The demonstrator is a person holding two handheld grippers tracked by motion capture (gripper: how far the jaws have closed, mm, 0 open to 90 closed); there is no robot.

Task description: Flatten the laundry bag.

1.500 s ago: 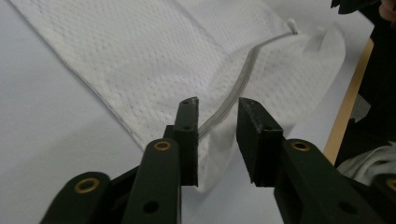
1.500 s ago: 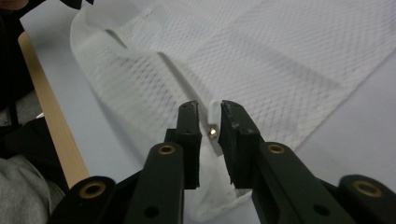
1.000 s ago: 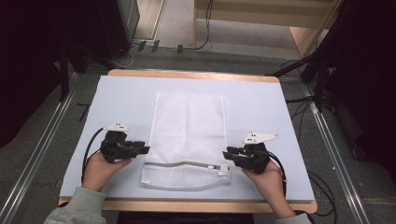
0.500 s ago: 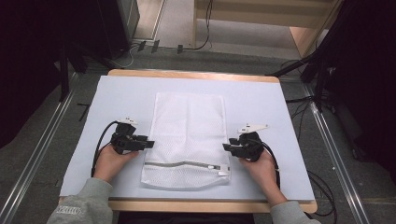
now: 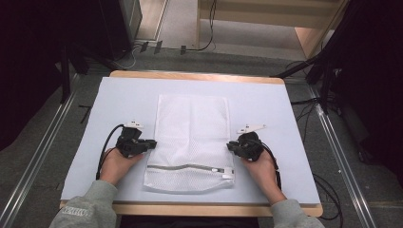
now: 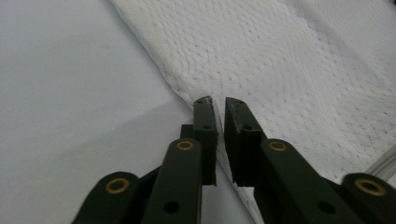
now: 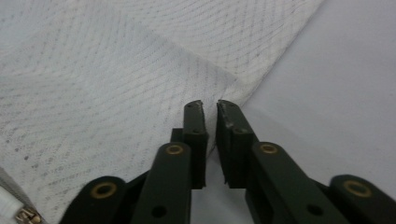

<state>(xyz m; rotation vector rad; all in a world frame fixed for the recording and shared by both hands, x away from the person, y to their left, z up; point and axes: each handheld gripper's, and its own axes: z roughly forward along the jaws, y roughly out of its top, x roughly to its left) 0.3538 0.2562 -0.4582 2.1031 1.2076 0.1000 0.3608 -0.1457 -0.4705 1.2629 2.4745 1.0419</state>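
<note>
With both claws closed on mesh bag point(image 5: 192, 137), we judge grip step done: left claw point(image 5: 151, 143) pinches bag's side edge, right claw point(image 5: 230, 146) opposite edge, jaws having just closed. Bag flat on worktop point(image 5: 119, 99) between claws, zipper point(image 5: 183, 167) nearer us. Lifting or folding remains.

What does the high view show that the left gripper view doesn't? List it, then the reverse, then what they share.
High view: the whole mesh bag flat on the table, with the right gripper at its far long edge. Left gripper view: the weave up close, and the bag's edge running in between the jaws. Both: the left gripper at the bag's side edge; its jaws, like the right's, have just been closing on it.
</note>
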